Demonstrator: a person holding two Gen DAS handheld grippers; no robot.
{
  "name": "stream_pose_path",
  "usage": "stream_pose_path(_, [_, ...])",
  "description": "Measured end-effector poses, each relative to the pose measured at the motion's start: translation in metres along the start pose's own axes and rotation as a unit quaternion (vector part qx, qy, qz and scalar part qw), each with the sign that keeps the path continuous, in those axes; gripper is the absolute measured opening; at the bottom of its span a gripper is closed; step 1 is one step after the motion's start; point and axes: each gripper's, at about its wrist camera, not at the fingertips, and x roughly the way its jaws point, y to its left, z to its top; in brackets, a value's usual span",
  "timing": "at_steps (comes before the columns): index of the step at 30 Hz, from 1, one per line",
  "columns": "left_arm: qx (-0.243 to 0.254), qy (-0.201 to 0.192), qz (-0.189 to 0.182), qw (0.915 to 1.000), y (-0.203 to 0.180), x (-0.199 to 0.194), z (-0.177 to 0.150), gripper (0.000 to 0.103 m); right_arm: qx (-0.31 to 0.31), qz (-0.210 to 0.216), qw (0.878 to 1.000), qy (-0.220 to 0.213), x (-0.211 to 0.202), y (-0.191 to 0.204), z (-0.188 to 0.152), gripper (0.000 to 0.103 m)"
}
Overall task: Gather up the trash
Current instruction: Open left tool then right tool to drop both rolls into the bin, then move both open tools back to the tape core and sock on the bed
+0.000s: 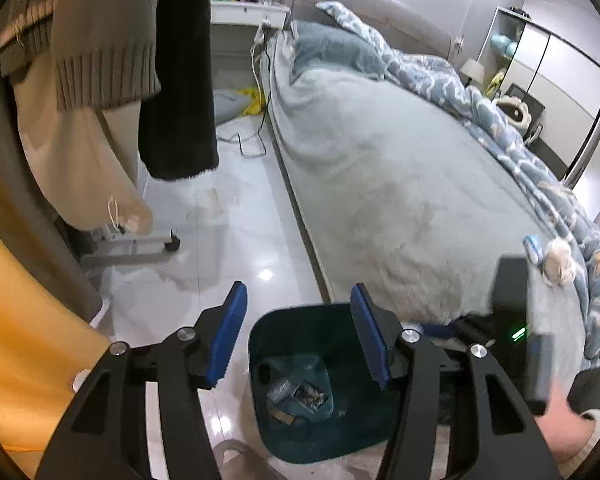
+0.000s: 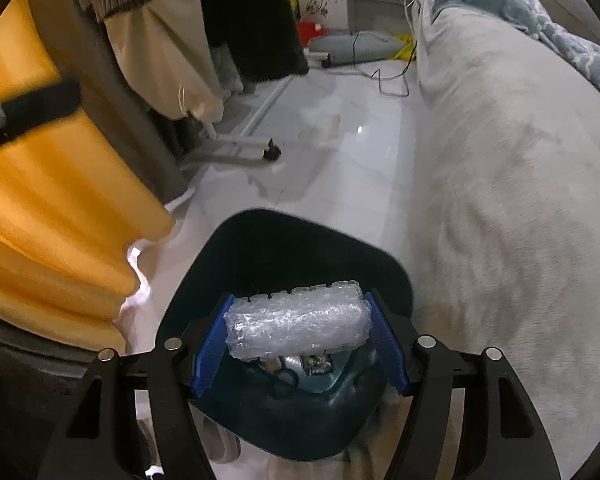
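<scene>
A dark teal trash bin [image 1: 260,344] stands on the floor beside the bed, with wrappers and scraps [image 1: 300,396] at its bottom. My left gripper [image 1: 298,334] hangs above the bin's rim, open, nothing between its blue pads. In the right wrist view my right gripper [image 2: 300,332] is shut on a roll of clear bubble wrap [image 2: 298,326], held crosswise over the mouth of the bin [image 2: 260,240]. The right gripper's black body [image 1: 512,304] shows at the right in the left wrist view. On the bed's far corner lie a small blue packet [image 1: 534,248] and a crumpled tissue [image 1: 558,264].
A large bed with a grey cover [image 1: 400,184] and a blue patterned duvet [image 1: 500,120] fills the right side. Hanging clothes on a wheeled rack [image 1: 148,244] and a yellow curtain [image 2: 40,184] line the left. Glossy white floor [image 2: 340,152] runs between; cables [image 1: 256,140] lie further back.
</scene>
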Motion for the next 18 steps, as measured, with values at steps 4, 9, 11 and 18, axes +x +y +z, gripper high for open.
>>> stream_pose_path(4, [-0.004,-0.027,-0.005,0.9996,-0.005,-0.012,0.010,0.056,-0.005,-0.001,1.000,0.018,0.013,0.005,-0.003,0.067])
stream_pose_path(9, [0.003,-0.054,-0.015,0.9984,-0.017,-0.026,0.020,0.057,-0.012,-0.010,0.999,0.038,0.023,0.008,-0.007,0.069])
stream_pose_path(11, [0.011,-0.064,-0.015,0.9978,-0.022,-0.030,0.024,0.057,-0.013,-0.009,0.999,0.044,0.025,0.009,-0.008,0.078])
stream_pose_path(18, [0.014,-0.080,-0.020,0.9965,-0.028,-0.029,0.027,0.059,-0.020,-0.012,0.999,0.044,0.024,0.012,-0.009,0.087])
